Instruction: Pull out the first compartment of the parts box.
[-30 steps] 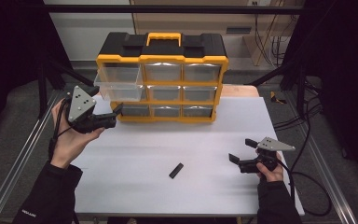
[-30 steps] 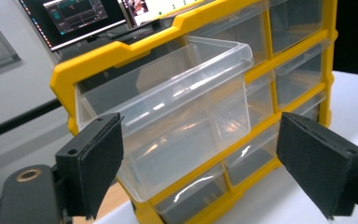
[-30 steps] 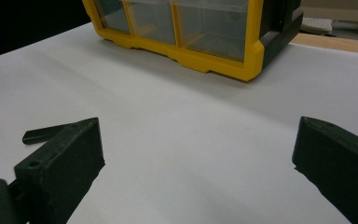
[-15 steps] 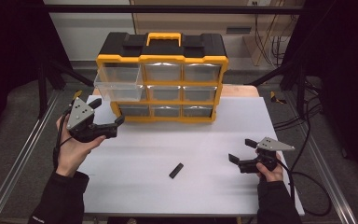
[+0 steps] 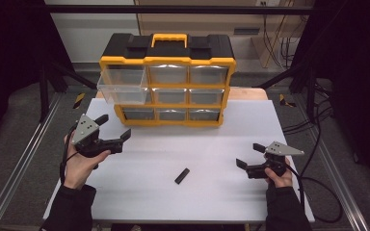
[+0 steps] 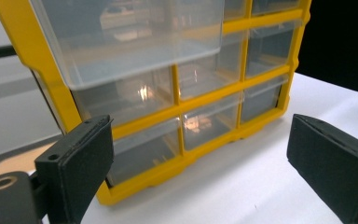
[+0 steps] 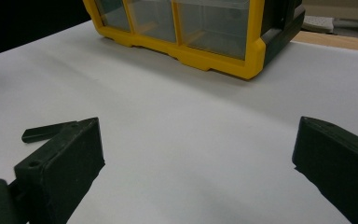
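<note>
Black bar lies diagonal between both open grippers — left, jaws just widened, empty; right slightly nearer.

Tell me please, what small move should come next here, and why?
Probably one hand-held gripper should go down to the small black piece on the white table and close on it. The top-left drawer of the yellow organizer is pulled out, and both the left hand-held gripper and the right hand-held gripper are open and hold nothing.
</note>
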